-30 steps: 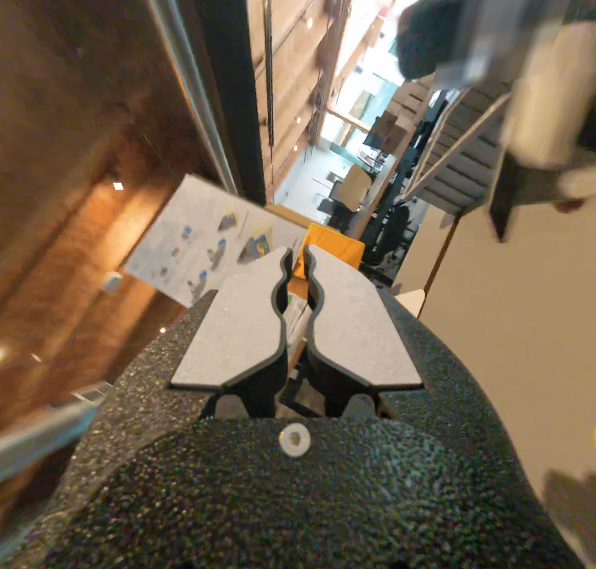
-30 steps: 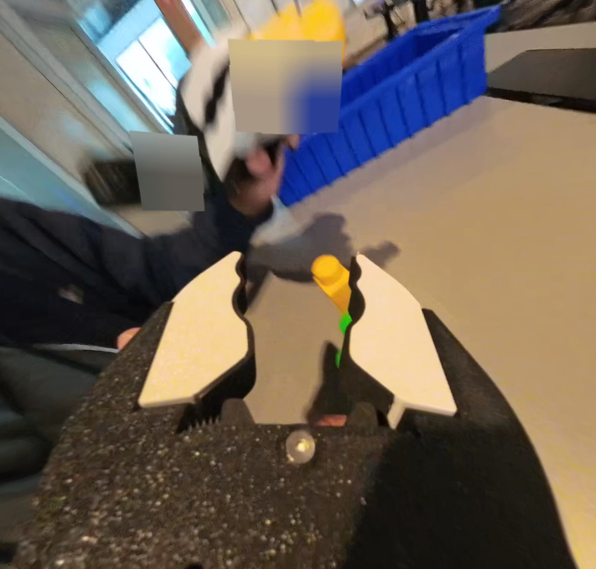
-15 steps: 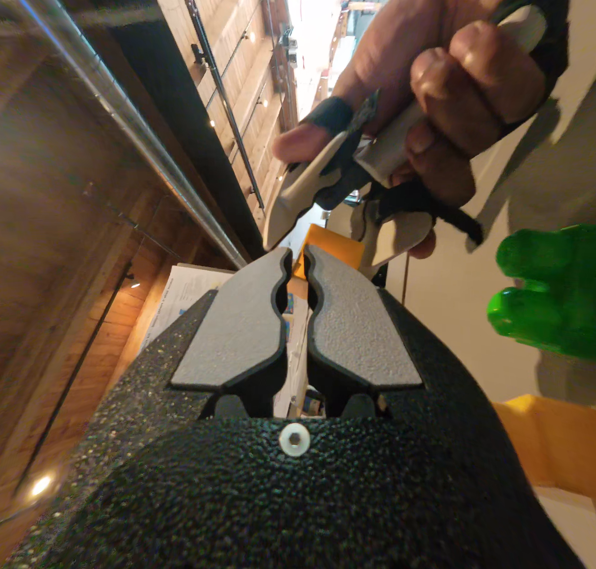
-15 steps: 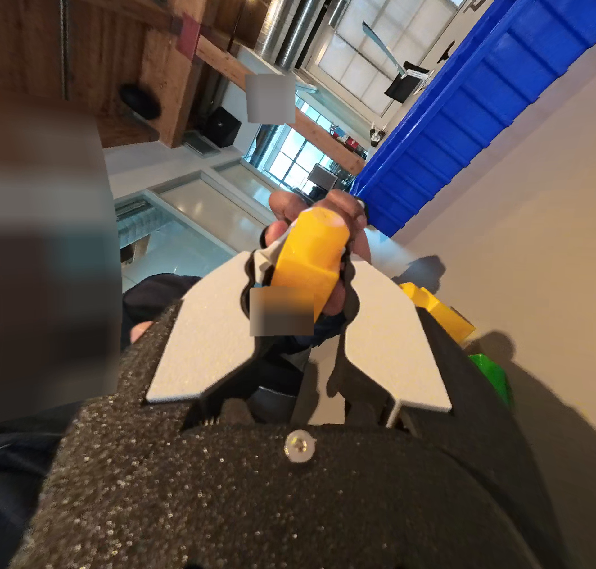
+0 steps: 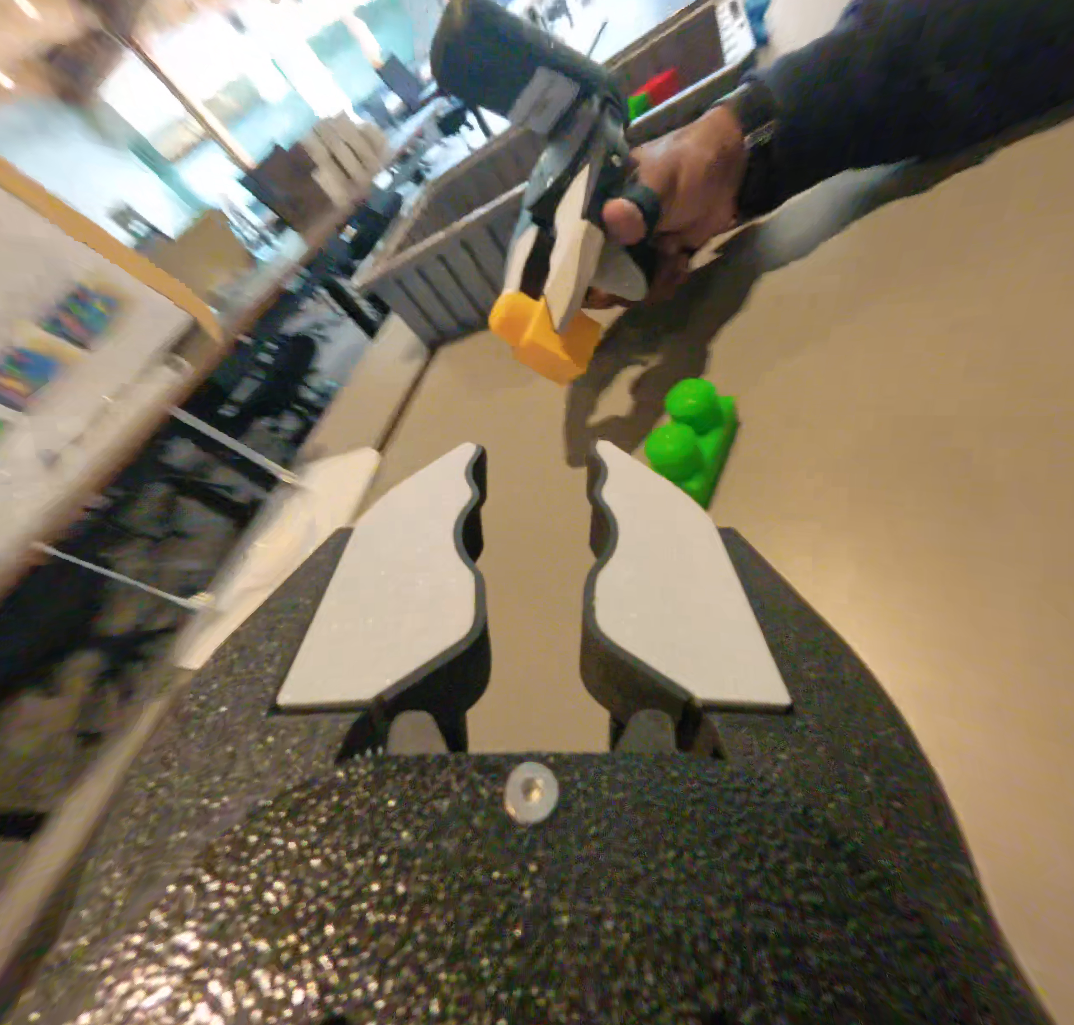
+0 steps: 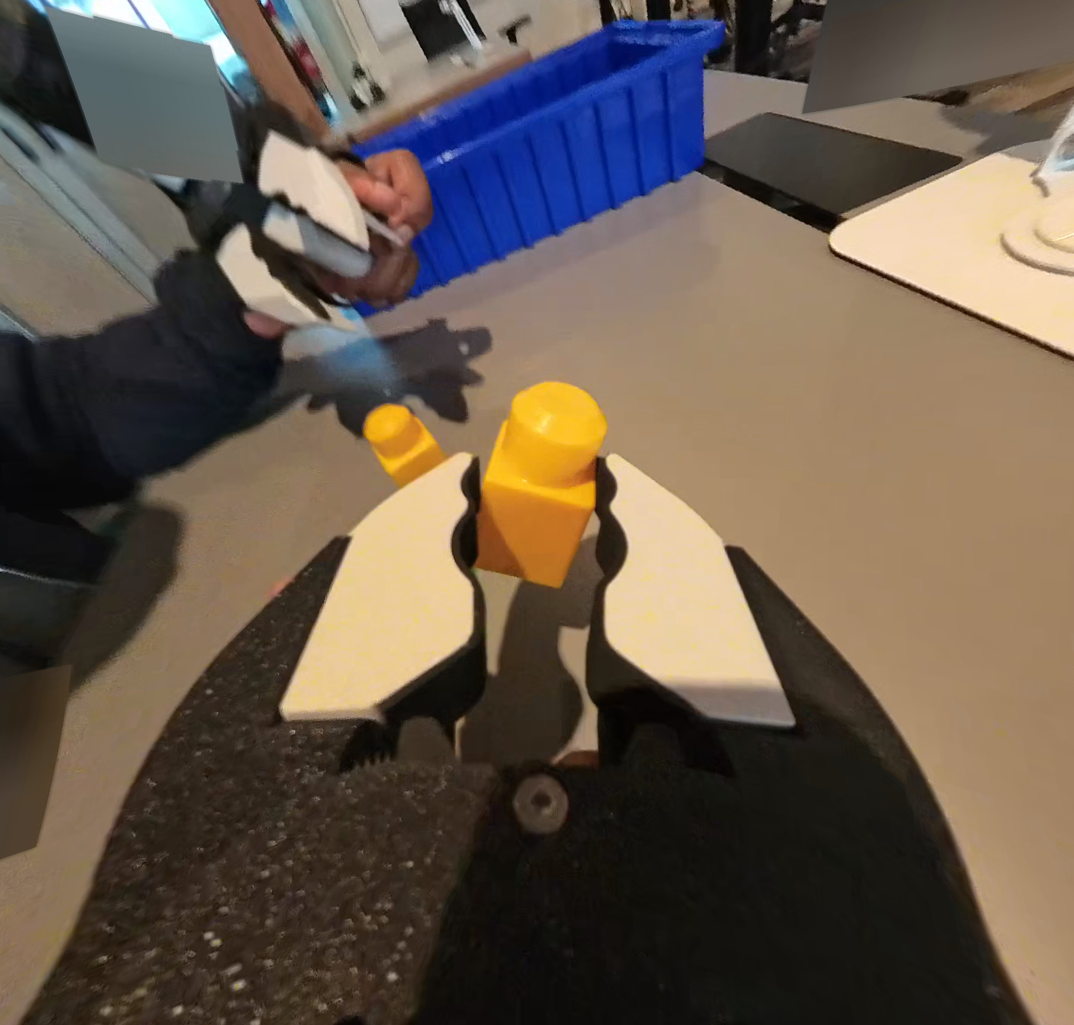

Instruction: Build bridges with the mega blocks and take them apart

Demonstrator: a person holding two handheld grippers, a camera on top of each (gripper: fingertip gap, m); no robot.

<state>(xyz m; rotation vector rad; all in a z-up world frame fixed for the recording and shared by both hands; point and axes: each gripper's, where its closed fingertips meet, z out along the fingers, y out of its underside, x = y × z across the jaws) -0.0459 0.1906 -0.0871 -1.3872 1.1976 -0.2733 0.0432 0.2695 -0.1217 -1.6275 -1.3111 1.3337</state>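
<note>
From the left wrist view, the left gripper, pinched nearly closed half a second ago, now gapes empty; a green two-stud plastic block lies just right.

From the right wrist view, the right gripper clamps a yellow single-stud plastic block above the grey table, apparently pulled apart. A second yellow block sits half-hidden far left.

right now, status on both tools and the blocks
Left tool open, empty. Right tool shut on yellow block, held off the table. Green block and second yellow block lie loose. Nothing in the way.
</note>
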